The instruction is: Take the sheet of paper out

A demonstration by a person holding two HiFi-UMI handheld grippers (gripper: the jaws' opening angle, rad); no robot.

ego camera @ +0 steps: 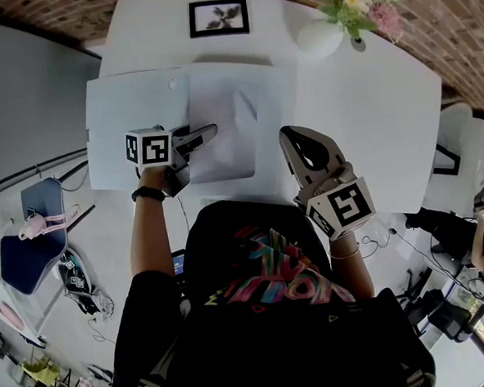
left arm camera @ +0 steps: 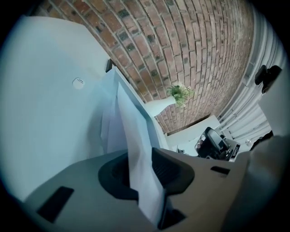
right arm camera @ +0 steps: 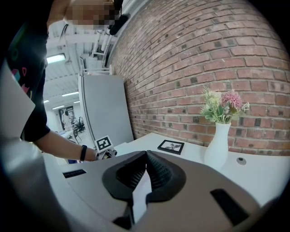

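Head view: a white table seen from above, with a brick wall along its far edge.
Room, left side: a grey partition stands beside the table, and the floor below it is cluttered.
Far edge of the table: a framed picture, then to its right a white vase of flowers.
Table, left half: a pale folder lies flat and open.
Task's thing: the sheet of paper lies on the folder's right part, creased near its middle, with its near edge toward the person.
Left hand: the left gripper is turned on its side at the sheet's near left corner.
Left gripper view: the sheet runs between the jaws, which stand part-way apart around it. It leans on one pad and is not pinched flat.
Right hand: the right gripper hangs over the table's near edge, just right of the sheet and apart from it.
Right gripper view: the jaws are clenched tip to tip, with nothing between them.
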